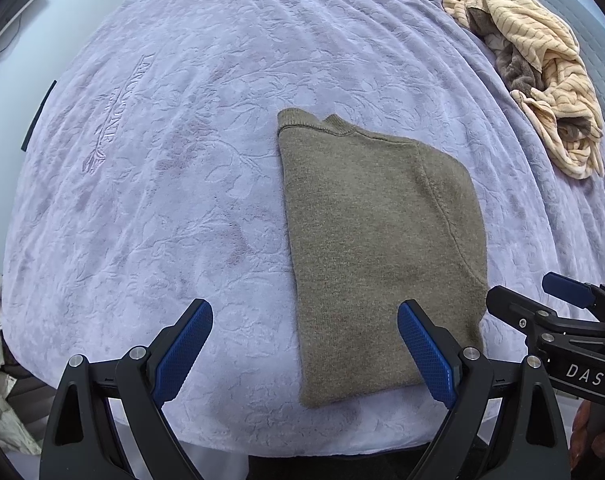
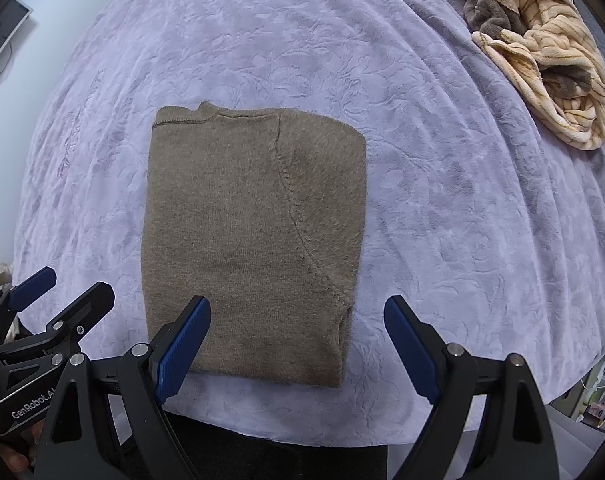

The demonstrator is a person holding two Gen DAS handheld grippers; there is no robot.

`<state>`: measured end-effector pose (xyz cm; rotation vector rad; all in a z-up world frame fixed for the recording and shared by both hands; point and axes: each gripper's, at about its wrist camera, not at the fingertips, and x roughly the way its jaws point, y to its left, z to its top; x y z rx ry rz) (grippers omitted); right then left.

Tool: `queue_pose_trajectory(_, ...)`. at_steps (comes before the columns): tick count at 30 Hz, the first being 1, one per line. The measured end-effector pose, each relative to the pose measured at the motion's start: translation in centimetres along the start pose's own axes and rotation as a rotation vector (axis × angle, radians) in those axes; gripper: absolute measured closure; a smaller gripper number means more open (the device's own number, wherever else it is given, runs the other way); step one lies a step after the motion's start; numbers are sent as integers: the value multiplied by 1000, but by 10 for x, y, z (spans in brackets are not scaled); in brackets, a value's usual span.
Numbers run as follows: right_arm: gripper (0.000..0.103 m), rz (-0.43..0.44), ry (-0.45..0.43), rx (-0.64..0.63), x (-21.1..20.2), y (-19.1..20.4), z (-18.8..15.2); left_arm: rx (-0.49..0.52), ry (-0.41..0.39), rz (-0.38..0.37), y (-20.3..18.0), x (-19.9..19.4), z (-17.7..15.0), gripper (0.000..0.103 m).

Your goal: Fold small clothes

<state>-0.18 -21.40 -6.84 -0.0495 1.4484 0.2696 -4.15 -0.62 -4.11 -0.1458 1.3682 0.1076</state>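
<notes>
1. Left wrist view: the left gripper (image 1: 304, 354) points down at a lavender bedspread (image 1: 162, 208) with an embossed leaf pattern. Its blue-padded fingers (image 1: 186, 350) are spread wide and grasp nothing. A brown knit sweater (image 1: 378, 248) lies flat on the bedspread, folded into a tall rectangle — its lower edge sits partly behind the gripper's right finger. The right gripper (image 1: 558, 300) enters from the right edge, just beside the sweater. A crumpled cream striped garment (image 1: 542, 76) lies well apart at upper right.

2. Right wrist view: the right gripper (image 2: 298, 350) also points down, fingers (image 2: 412, 350) released and wide, empty. The brown knit sweater (image 2: 254, 240) lies centred on the lavender bedspread (image 2: 462, 200), collar at the far end, a curved seam down its right half. Its near edge falls partly behind the left finger. The left gripper (image 2: 58, 284) shows at lower left — its fingers are parted. The cream striped garment (image 2: 542, 52) sits at upper right.
</notes>
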Motion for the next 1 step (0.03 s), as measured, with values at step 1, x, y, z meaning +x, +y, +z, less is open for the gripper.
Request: queue_pose_trajectory(1,12,0,0,0,0,0,0,-1,2,-2,0,0,0,9)
